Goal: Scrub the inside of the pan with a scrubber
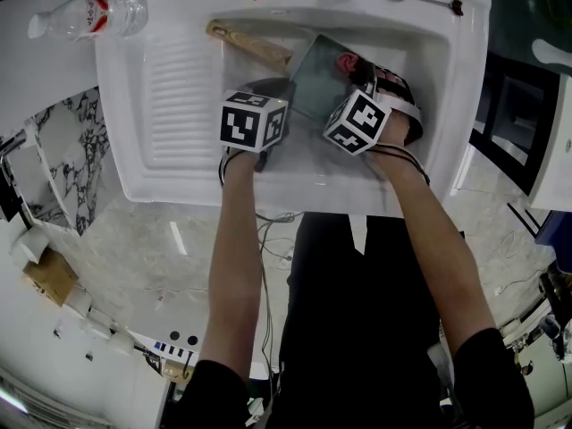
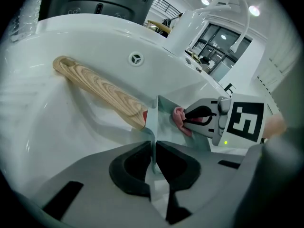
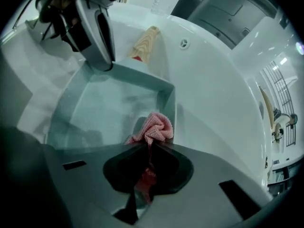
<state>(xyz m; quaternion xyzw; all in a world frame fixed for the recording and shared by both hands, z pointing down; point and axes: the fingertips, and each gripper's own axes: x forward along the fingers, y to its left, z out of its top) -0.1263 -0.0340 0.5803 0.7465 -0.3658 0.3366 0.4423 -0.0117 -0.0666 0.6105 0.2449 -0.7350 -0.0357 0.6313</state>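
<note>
Pressing too hard worries me most: the sink (image 1: 179,88) looks slick, the pan (image 3: 109,103) stands tilted in it, and my left gripper (image 2: 153,148) pinches only its thin rim, so a firm stroke could twist it free. The sink holds that pan by its wooden handle (image 2: 99,91). Inside the pan, my right gripper (image 3: 148,148) is clamped on the pink scrubber (image 3: 154,127), which rests against the pan's inside.

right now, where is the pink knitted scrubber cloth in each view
head view: pink knitted scrubber cloth, upper middle, inside the grey square pan.
left gripper view: cloth right of centre, inside the pan.
right gripper view: cloth lower centre, over the pan's floor.
shared landmark: the pan's light wooden handle.
</note>
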